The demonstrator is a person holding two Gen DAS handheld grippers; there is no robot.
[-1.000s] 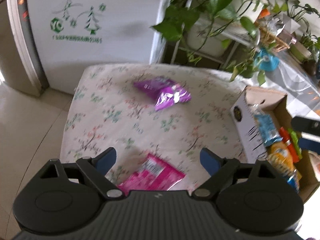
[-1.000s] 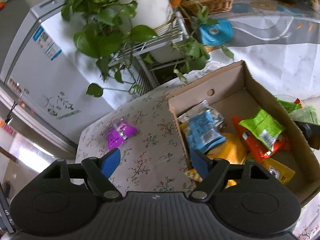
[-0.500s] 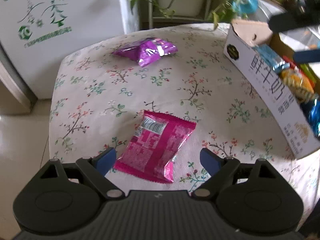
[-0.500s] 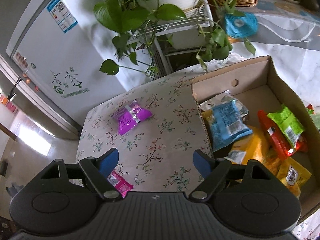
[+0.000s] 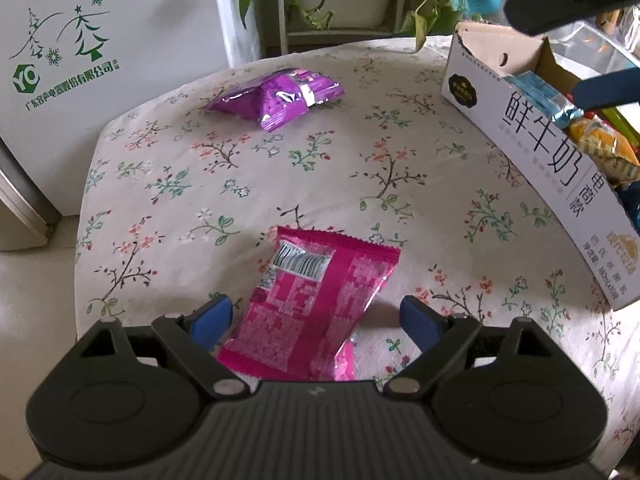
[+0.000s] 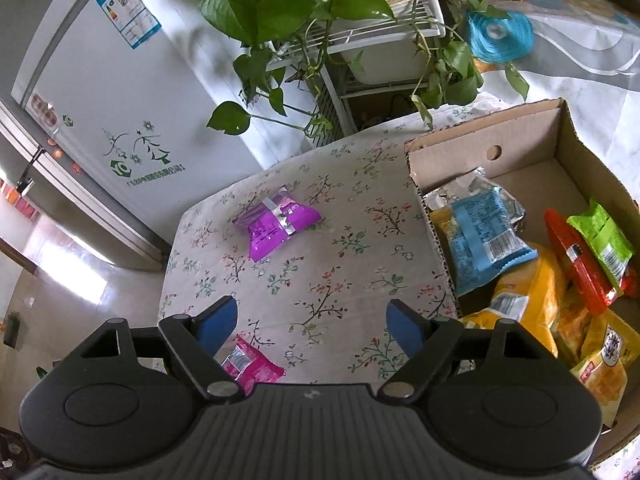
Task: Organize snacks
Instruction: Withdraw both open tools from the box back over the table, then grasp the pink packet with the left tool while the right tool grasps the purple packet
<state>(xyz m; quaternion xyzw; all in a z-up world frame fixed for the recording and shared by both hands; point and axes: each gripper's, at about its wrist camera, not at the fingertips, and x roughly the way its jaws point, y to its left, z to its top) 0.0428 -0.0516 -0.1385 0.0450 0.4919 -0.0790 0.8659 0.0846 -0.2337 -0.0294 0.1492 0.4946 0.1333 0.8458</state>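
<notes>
The pink snack packet (image 5: 316,308) lies flat on the flower-patterned cloth that covers the surface (image 5: 280,168), barcode side up, near the edge closest to the camera. Its long axis runs from the lower left of the left wrist view to the upper right, with one crimped end toward the middle of the surface and the other hidden under the tool's body. The left gripper (image 5: 316,320) hangs just over it, jaws spread wide with the blue pads on either side of the packet's lower half, not pressing on it; whether the left pad brushes the wrapper cannot be told. Farther back on the cloth, well apart, the purple snack packet (image 5: 276,94) lies with its long axis roughly side to side in that view, a silver strip across its middle. To the right stands the open cardboard box (image 6: 532,136), holding a blue packet (image 6: 480,236), yellow packets (image 6: 532,292), an orange-red one (image 6: 580,264) and a green one (image 6: 604,236). The right gripper (image 6: 312,324) is above the cloth beside the box, jaws wide apart and holding nothing. Behind the surface are a white refrigerator (image 6: 120,100) and a potted trailing plant (image 6: 304,4) on a white wire rack.
</notes>
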